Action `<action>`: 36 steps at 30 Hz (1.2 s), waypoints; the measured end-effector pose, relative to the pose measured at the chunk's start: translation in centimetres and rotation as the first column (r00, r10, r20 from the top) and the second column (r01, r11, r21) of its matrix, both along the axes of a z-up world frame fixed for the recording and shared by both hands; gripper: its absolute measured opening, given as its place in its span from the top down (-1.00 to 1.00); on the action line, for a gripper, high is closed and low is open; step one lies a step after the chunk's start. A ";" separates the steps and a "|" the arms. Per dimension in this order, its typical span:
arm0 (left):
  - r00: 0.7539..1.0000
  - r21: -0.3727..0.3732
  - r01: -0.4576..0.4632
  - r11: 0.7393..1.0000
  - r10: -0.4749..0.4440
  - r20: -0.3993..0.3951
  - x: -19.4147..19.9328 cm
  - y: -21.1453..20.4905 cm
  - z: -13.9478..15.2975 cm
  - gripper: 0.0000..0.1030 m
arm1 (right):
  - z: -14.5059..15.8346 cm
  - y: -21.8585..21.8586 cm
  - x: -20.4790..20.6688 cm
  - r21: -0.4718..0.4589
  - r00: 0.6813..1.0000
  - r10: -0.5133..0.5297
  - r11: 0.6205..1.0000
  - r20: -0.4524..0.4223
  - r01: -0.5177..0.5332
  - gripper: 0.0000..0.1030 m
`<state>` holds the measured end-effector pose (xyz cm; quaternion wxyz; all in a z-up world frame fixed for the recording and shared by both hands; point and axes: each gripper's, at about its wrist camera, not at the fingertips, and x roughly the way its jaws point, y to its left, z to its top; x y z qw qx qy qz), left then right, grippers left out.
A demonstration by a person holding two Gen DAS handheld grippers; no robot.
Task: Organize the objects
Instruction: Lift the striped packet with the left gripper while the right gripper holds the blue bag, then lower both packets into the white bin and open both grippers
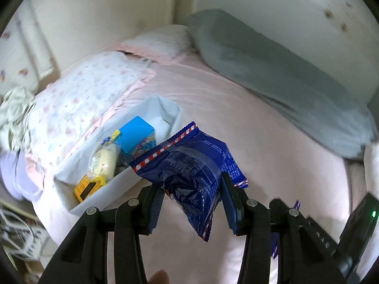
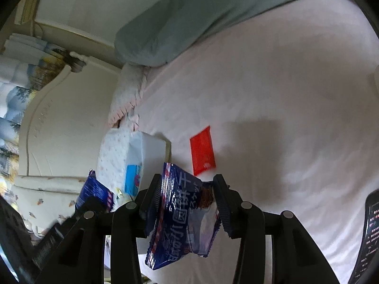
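My left gripper is shut on a dark blue snack packet and holds it above the pink bed, just right of a white bin. The bin holds a blue box, a pale wrapped snack and a yellow packet. My right gripper is shut on a stack of blue snack packets above the bed. A red packet lies flat on the sheet ahead of it. The white bin also shows at its left, with the left gripper's blue packet beside it.
A grey-green pillow lies along the wall at the back. A folded flowered quilt sits left of the bin. A cream headboard stands beyond the bin. A dark phone-like screen shows at the right edge.
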<state>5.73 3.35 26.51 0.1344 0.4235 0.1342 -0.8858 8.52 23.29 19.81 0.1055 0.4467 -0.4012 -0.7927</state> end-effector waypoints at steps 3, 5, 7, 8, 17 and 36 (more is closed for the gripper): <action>0.999 0.016 0.009 1.000 -0.008 -0.053 0.9 -0.2 -0.4 0.12 | 0.1 -0.6 -0.3 -0.001 1.000 0.024 1.000 -0.004 -0.024 0.20; 0.998 0.026 0.014 1.000 -0.012 -0.063 1.3 -0.4 -1.3 0.12 | 0.0 -1.0 -0.5 0.000 0.999 0.035 0.999 -0.001 -0.035 0.20; 0.998 0.016 0.025 1.000 -0.024 -0.049 1.3 -0.5 -2.3 0.12 | 0.1 -1.4 -0.7 0.004 0.999 0.047 0.999 -0.002 -0.046 0.20; 0.998 0.004 0.035 0.999 -0.035 -0.045 1.2 -0.3 -2.6 0.12 | 0.2 -1.7 -0.8 0.008 0.999 0.054 0.998 -0.005 -0.054 0.20; 0.995 -0.061 0.060 0.996 -0.065 -0.077 1.4 -0.6 -2.7 0.12 | 1.1 -3.6 -0.8 -0.001 0.992 0.113 0.994 -0.050 -0.113 0.20; 0.990 -0.101 -0.110 0.989 0.100 -0.100 4.4 -10.4 -1.3 0.12 | 6.2 -13.6 -3.1 0.151 0.953 0.300 0.945 -0.044 -0.291 0.20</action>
